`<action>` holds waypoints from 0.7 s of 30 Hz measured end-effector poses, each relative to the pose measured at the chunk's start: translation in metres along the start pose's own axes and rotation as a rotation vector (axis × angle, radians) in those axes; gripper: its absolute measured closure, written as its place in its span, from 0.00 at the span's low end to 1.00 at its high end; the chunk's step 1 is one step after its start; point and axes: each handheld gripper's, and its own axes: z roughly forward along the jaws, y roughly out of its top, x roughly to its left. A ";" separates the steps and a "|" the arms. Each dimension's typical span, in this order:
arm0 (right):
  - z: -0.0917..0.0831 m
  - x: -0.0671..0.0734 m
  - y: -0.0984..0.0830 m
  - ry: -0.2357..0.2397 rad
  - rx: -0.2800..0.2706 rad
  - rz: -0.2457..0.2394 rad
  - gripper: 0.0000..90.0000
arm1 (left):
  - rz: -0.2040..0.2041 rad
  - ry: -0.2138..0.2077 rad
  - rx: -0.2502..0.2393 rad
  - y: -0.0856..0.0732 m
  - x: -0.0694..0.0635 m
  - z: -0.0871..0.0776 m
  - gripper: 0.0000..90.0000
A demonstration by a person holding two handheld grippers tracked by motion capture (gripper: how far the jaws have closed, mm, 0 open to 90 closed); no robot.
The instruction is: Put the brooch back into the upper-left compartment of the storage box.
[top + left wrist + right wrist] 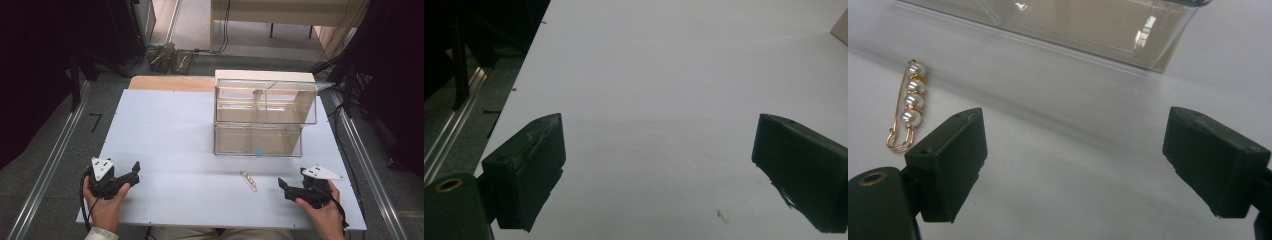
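Nearest to us, at the near edge of the pale grey flat table (pixel 165 135), we hold one black two-jaw gripper in each hand. Our left gripper (pixel 134 170) rests at the near left, its jaws spread wide and empty; in the left gripper view they frame only bare table.

Going to the right, the small gold safety-pin brooch with four white pearls (pixel 248 181) lies flat on the table, alone, between the two grippers but much nearer to the right one. Its long axis runs from far-left to near-right in the high view. In the right gripper view the brooch (pixel 906 106) sits just beyond the left jaw, outside the gap.

Our right gripper (pixel 283 187) is also wide open and holds nothing. We judge that it must move a little to the left and turn, so that its jaws close across the pin's thin body.

Farther off stands the clear plastic two-tier box (pixel 264 117), well apart from the brooch. We can read no writing or brand anywhere.
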 end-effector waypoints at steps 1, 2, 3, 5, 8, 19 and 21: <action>0.001 0.002 0.000 0.010 0.003 -0.007 0.11 | 0.000 0.001 0.000 0.000 0.000 0.000 0.07; 0.002 0.004 0.001 0.012 0.006 -0.012 0.11 | -0.001 0.000 0.000 0.000 0.000 0.000 0.07; 0.003 0.005 0.001 0.017 0.006 -0.015 0.11 | -0.001 -0.001 0.001 0.000 0.000 0.000 0.07; 0.003 0.007 0.002 0.022 0.008 -0.017 0.12 | 0.000 0.000 0.001 0.000 0.000 0.000 0.07; 0.004 0.010 0.003 0.030 0.007 -0.016 0.13 | -0.003 -0.001 -0.001 0.000 0.000 0.000 0.07; 0.011 0.026 0.006 0.090 0.026 -0.032 0.23 | -0.003 -0.003 -0.001 0.000 0.000 0.000 0.07; 0.012 0.028 0.007 0.100 0.031 -0.034 0.24 | -0.003 -0.003 -0.002 0.000 0.000 0.000 0.07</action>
